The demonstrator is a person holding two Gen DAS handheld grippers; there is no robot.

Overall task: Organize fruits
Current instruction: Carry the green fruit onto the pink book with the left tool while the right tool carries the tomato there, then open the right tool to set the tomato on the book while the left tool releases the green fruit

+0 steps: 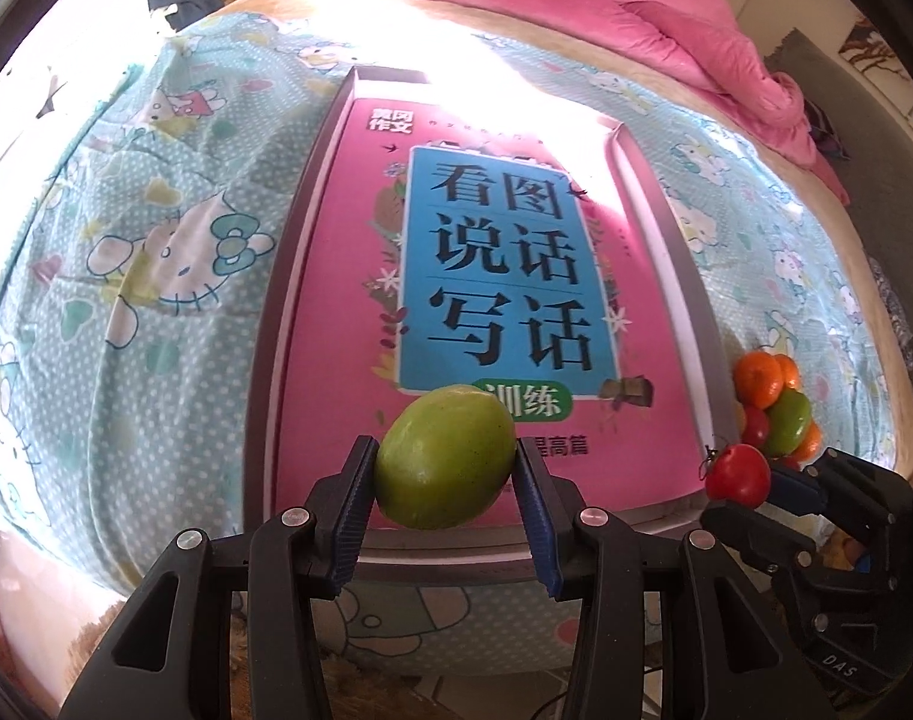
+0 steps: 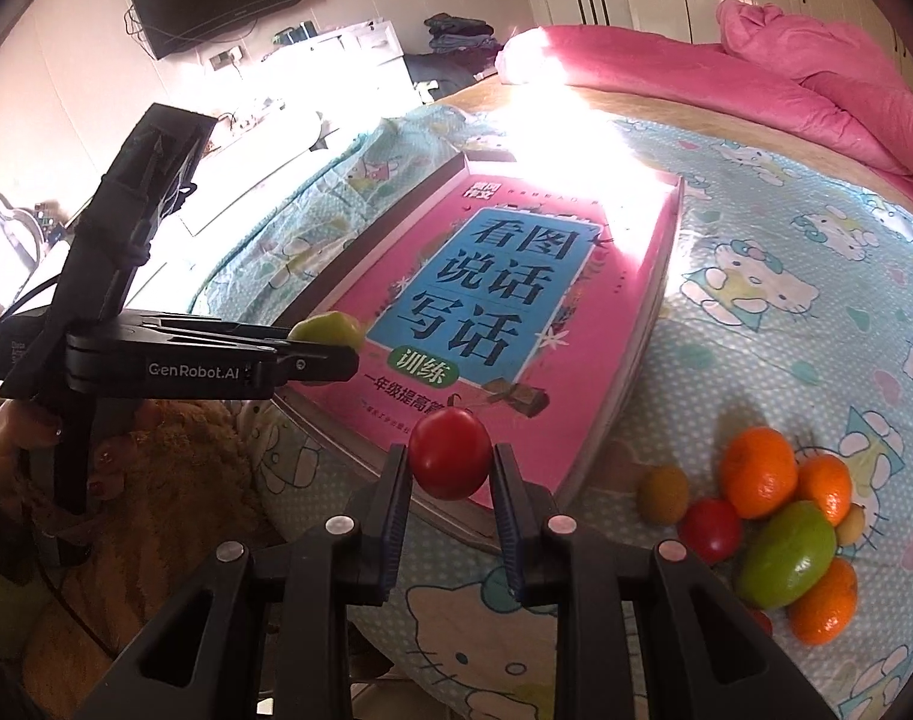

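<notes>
L gripper (image 1: 446,468) clamped on green fruit (image 1: 444,457), fingers at its widest sides, held over near edge of tray (image 1: 300,276). R gripper (image 2: 450,465) clamped on red tomato (image 2: 450,455), same grip, just above tray rim. Both prob. light, smooth, slippery; tomato bruises easily, so gentle squeeze. Remaining fruit pile (image 2: 780,516) on bed (image 2: 816,312), beside tray.

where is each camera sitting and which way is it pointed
Left wrist: on the left claw, looking along it over the tray; its fingers grip a green fruit, right claw at the edge.
Right wrist: on the right claw, gripping a tomato, facing the tray from its right; left claw and a hand show.
Shared: tray, book, fruit pile.
</notes>
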